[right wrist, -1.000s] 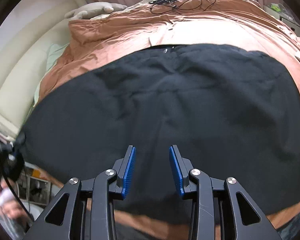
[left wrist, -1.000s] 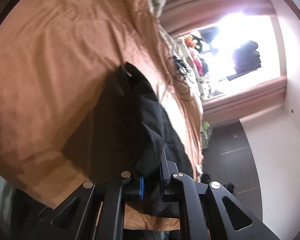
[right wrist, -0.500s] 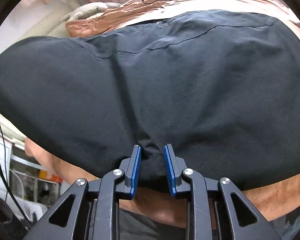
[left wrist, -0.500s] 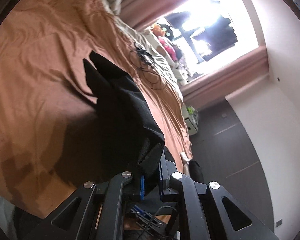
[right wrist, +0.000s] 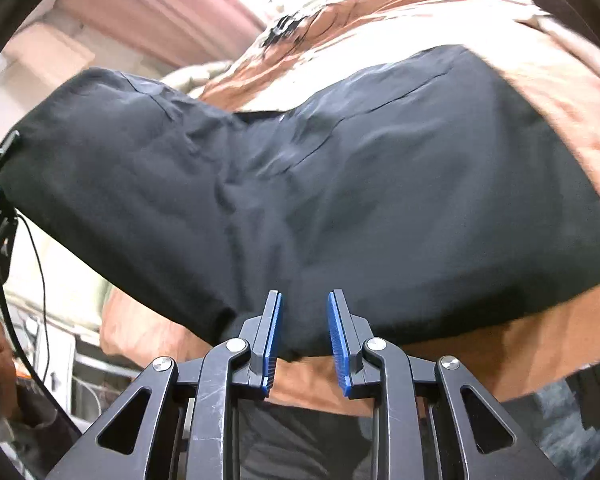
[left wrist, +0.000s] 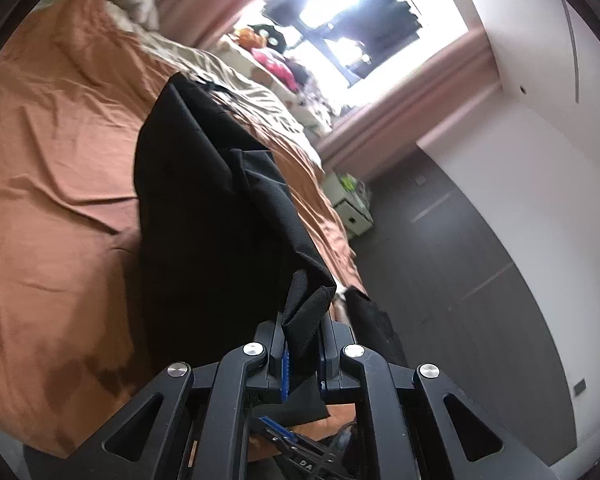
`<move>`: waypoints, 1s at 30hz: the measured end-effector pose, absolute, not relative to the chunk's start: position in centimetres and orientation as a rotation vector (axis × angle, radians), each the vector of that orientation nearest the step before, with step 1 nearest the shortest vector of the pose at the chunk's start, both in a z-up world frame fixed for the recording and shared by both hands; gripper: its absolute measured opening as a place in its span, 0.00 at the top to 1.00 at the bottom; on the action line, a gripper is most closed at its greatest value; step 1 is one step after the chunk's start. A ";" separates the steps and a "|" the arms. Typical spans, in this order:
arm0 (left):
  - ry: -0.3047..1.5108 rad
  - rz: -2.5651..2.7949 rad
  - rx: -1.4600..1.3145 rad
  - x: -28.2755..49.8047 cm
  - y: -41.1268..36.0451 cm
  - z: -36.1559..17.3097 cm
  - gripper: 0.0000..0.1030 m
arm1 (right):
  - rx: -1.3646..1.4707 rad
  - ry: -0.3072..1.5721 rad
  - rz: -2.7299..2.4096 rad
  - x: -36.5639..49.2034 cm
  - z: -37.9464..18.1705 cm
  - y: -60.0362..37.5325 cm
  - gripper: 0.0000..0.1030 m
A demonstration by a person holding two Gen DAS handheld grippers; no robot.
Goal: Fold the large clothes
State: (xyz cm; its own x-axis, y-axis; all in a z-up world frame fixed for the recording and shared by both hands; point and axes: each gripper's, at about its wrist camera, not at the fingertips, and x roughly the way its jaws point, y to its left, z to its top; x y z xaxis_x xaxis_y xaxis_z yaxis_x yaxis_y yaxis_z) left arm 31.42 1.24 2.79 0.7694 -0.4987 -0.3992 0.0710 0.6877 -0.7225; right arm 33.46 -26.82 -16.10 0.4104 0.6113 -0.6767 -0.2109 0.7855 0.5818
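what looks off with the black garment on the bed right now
The black garment hangs lopsided: the left gripper lifts one bunched corner, while the right gripper has a gap around its edge. Rest sags on the orange bedsheet.

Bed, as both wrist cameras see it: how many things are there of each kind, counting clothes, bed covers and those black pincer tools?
Black fabric garment: 1
Rust-orange bed cover: 1
Black two-finger tools with blue pads: 2 (left gripper, right gripper)
Total: 4
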 end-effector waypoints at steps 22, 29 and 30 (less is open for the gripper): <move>0.972 -0.492 -0.590 41.3 -15.9 -5.6 0.61 | 0.659 0.963 0.386 33.0 -17.7 -41.1 0.46; 0.885 -0.352 -0.541 38.5 -11.0 -4.3 0.53 | 0.682 0.959 0.473 34.3 -17.4 -39.4 0.38; 0.879 -0.330 -0.538 38.1 -10.0 -4.4 0.53 | 0.686 0.960 0.481 34.6 -17.4 -38.9 0.37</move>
State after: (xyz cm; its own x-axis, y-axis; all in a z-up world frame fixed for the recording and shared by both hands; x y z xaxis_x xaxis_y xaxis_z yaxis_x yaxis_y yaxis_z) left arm 38.07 -9.96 -4.37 0.6003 -0.4834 -0.6371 0.0549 0.8197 -0.5701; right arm 34.63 -38.94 -17.38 0.4973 0.6481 -0.5768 -0.0735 0.6939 0.7163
